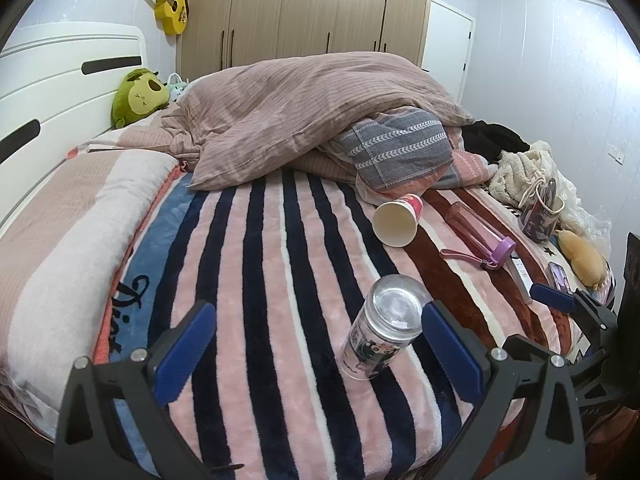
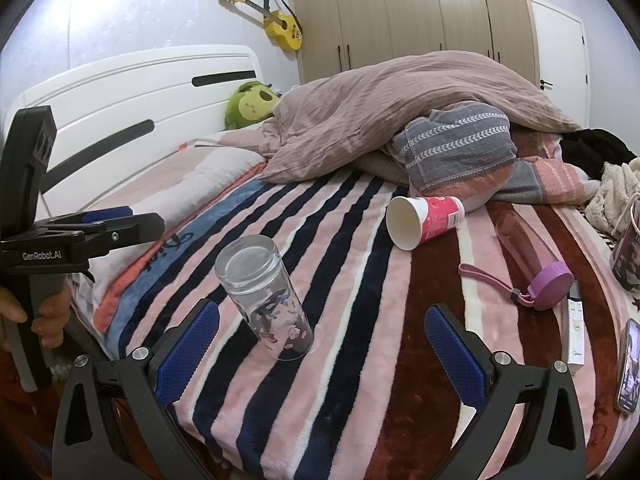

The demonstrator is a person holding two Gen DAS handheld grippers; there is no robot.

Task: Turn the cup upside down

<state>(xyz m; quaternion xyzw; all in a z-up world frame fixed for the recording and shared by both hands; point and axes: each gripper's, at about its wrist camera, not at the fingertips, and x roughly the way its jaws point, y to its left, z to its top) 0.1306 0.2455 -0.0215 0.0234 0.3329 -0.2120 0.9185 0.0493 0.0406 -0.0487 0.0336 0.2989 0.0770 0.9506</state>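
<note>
A clear printed glass cup (image 1: 382,330) (image 2: 266,298) stands upside down on the striped blanket, base up, tilted a little. My left gripper (image 1: 318,344) is open, with the cup just inside its right finger (image 1: 450,354), not touching. My right gripper (image 2: 322,350) is open and empty, with the cup beside its left finger (image 2: 188,354). A pink paper cup (image 1: 398,220) (image 2: 424,226) lies on its side farther back, mouth toward me. The left gripper also shows in the right wrist view (image 2: 100,220), and the right gripper shows in the left wrist view (image 1: 560,296).
A pink bottle with purple lid (image 1: 480,234) (image 2: 532,260) lies right of the paper cup. A remote (image 2: 574,332), a phone (image 2: 630,364) and a bag (image 1: 540,212) are at the right. A heaped duvet (image 1: 300,108) and pillows fill the back. The bed edge is near.
</note>
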